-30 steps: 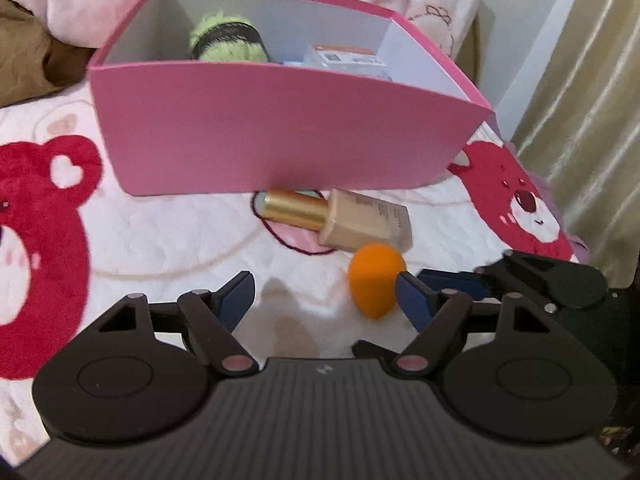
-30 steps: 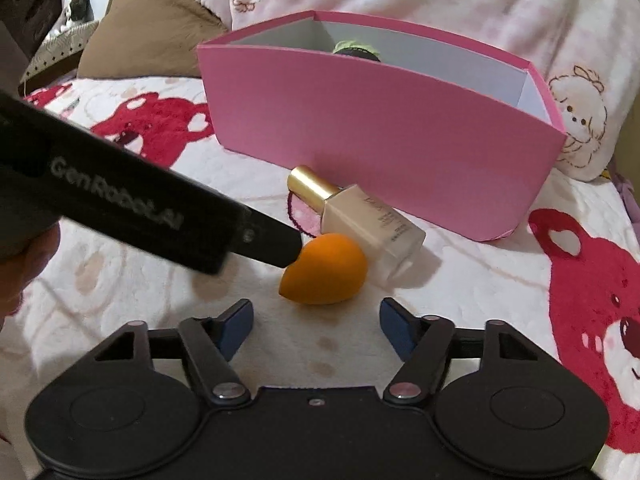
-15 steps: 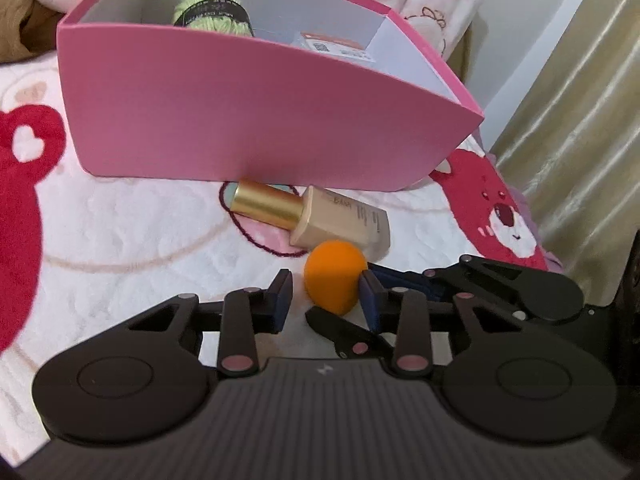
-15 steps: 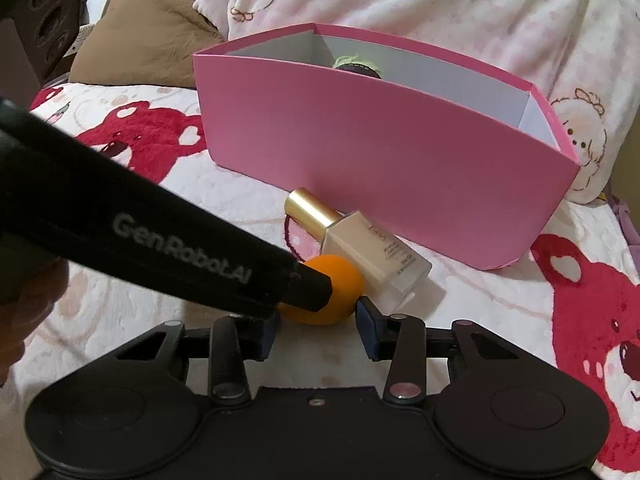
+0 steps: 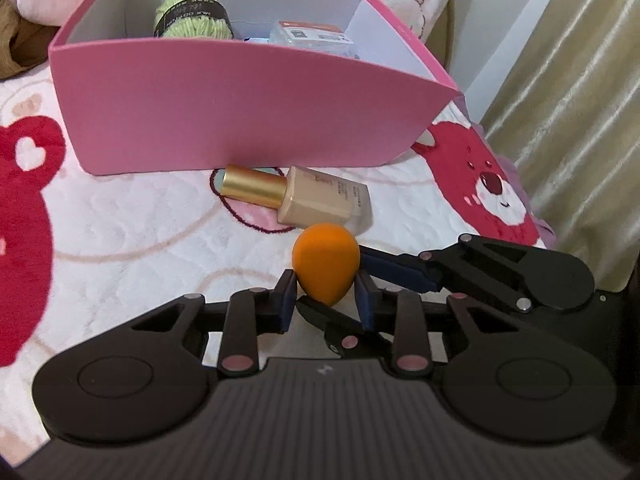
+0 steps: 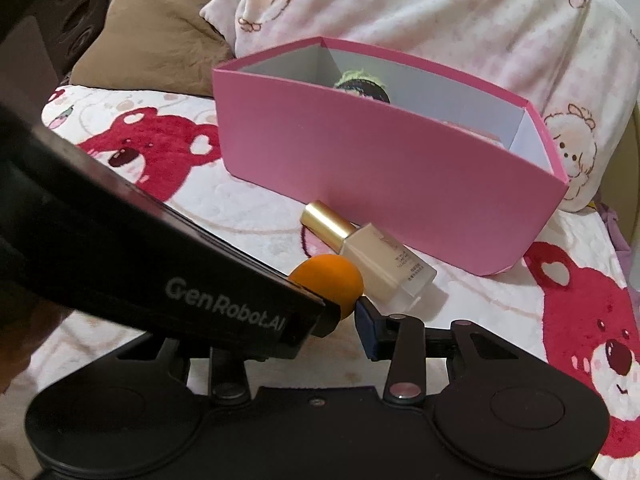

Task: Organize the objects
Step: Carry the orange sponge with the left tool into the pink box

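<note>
Here both tools meet on one thing. The orange sponge [image 5: 325, 268] sits on the bear-print bedspread [image 5: 132, 220], just in front of the foundation bottle [image 5: 316, 200], which lies on its side along the near wall of the pink box [image 5: 240, 104]. The left gripper [image 5: 326, 304] is clamped narrow on the sponge, a blue pad pressing each flank. The egg's long axis runs roughly along the fingers, narrow end toward the camera and rounded end toward the bottle.

The right gripper [image 6: 340, 322] comes in from the right, across the left one. Its jaws have just been closing with the sponge between them, and they stand narrow on it. We judge that the sponge is pinched from two directions at once, so one tool must let go before it can travel.

The coming move turns on the box, which lies straight ahead of both tools, beyond the bottle, with its rim above the sponge. The sponge has to rise over that wall.

The left view shows both left pads on the sponge, and a ball of green yarn [image 5: 192, 12] and a small packet [image 5: 310, 36] in the box. In the right view the body of the left tool hides one right finger. Only the other pad shows, touching the sponge.
</note>
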Motion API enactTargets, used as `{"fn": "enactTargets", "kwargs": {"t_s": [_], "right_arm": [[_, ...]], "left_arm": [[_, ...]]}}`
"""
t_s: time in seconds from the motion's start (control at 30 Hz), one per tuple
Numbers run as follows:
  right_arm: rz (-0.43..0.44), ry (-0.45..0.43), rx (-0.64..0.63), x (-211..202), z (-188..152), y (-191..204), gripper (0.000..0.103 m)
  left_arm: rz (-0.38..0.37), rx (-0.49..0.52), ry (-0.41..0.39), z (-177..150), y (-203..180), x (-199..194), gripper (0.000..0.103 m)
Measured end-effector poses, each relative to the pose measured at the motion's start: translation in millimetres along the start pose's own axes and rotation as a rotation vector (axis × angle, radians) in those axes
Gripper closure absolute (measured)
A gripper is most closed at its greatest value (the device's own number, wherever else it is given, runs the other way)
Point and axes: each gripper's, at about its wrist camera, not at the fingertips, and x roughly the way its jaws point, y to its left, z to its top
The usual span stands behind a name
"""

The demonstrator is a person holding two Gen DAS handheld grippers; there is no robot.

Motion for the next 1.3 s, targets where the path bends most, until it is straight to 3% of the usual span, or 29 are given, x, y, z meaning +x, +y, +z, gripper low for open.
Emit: {"fn": "enactTargets", "kwargs": {"t_s": [0.27, 0.7, 1.0, 1.3], "right_arm": [[0.046, -0.010, 0.026, -29, 18, 9, 0.058], [0.120, -0.091, 0.046, -77, 64, 9, 0.058], [0.129, -0.073, 0.034, -75, 118, -12, 0.058], [0.153, -0.045, -0.032, -44, 166, -44, 0.058]], "left_arm": [[-0.011, 0.003, -0.006, 0, 0, -47, 0.074], [-0.005, 0.026, -0.112, 29, -10, -120, 0.074], [0.058, 0.043, -0.123, 83, -25, -129, 0.074], [0.052, -0.015, -0.079, 147, -13, -107, 0.074]]}}
